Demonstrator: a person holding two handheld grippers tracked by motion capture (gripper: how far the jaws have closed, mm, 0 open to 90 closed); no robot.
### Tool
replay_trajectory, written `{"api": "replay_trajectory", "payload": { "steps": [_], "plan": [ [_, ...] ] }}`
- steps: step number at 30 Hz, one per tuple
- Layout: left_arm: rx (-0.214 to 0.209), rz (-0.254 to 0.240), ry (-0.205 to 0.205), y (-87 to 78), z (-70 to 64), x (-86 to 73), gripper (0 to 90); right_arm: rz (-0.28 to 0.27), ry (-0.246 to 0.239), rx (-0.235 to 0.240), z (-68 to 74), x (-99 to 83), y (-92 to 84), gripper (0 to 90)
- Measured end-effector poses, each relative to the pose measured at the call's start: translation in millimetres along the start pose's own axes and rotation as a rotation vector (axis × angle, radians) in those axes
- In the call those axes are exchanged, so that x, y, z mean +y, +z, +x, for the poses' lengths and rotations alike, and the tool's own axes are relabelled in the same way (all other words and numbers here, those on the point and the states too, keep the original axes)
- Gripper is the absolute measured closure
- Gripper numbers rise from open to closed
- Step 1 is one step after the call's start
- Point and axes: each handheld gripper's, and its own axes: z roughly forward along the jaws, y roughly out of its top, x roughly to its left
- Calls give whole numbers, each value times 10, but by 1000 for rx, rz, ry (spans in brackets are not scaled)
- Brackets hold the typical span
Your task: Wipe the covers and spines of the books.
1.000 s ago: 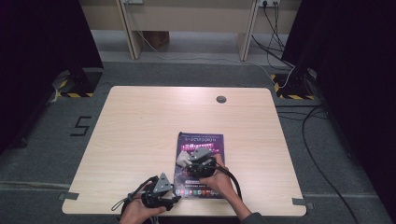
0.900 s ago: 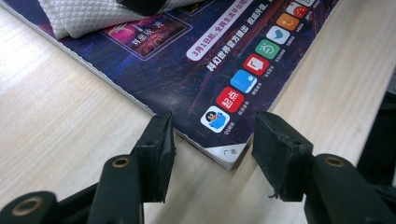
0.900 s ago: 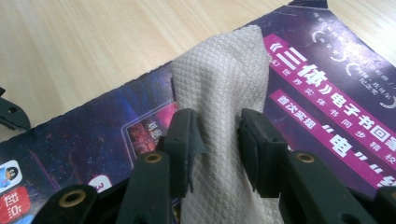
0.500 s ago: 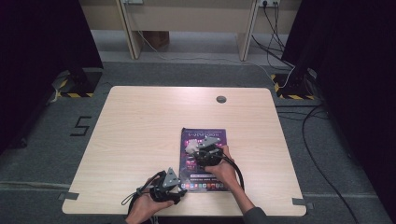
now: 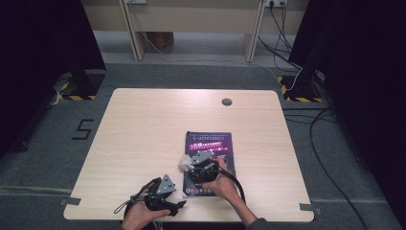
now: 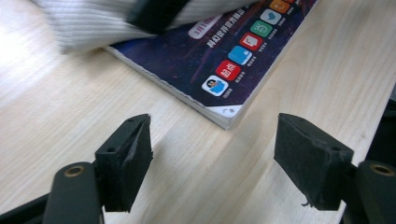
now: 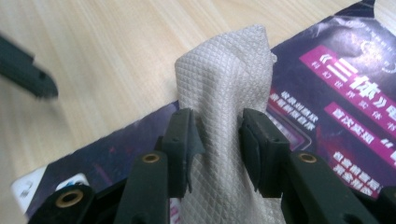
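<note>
A purple book [image 5: 210, 141] lies flat on the wooden table [image 5: 143, 124], near its front edge. My right gripper [image 5: 191, 165] rests over the book's left half, shut on a white quilted cloth [image 7: 229, 65] that stands bunched between its pads and touches the cover [image 7: 336, 70]. In the high view the cloth [image 5: 184, 164] pokes out at the book's left edge. My left gripper [image 6: 214, 135] is open just short of the book's near corner [image 6: 224, 114]. Its jaws have just been opening, with only bare wood between them. In the high view my left gripper [image 5: 177, 203] sits left of that corner.
A white knitted sleeve [image 6: 93, 18] with a black cable crosses over the book in the left gripper view. The table has a round cable hole [image 5: 226, 101] at the back. Its front edge runs close below both hands. Cables lie on the grey floor at the right.
My right gripper slid with the cloth across the cover, away and to the right, then back toward the near left. The left hand has stayed in place.
</note>
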Motion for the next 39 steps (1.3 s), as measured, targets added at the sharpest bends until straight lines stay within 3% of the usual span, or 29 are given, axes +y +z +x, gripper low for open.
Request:
{"api": "replay_trajectory", "payload": {
  "steps": [5, 9, 14, 17, 32, 36, 39],
  "plan": [
    [18, 10, -26, -77, 52, -94, 238, 8, 19, -21, -114, -117, -108, 640],
    [23, 11, -33, -105, 60, -117, 217, 17, 77, -80, -305, -290, -254, 640],
    [26, 31, -22, -65, 47, -118, 197, 17, 177, -177, -644, -522, -434, 642],
    [24, 36, -17, -38, 35, -114, 200, 8, 215, -198, -777, -593, -478, 652],
    [29, 26, -14, -45, 47, -91, 201, 11, 257, -268, -937, -604, -465, 638],
    [31, 28, -11, -42, 49, -96, 202, -3, 290, -251, -977, -618, -460, 654],
    [37, 20, -16, -54, 56, -92, 203, 12, 252, -268, -919, -589, -452, 669]
  ]
}}
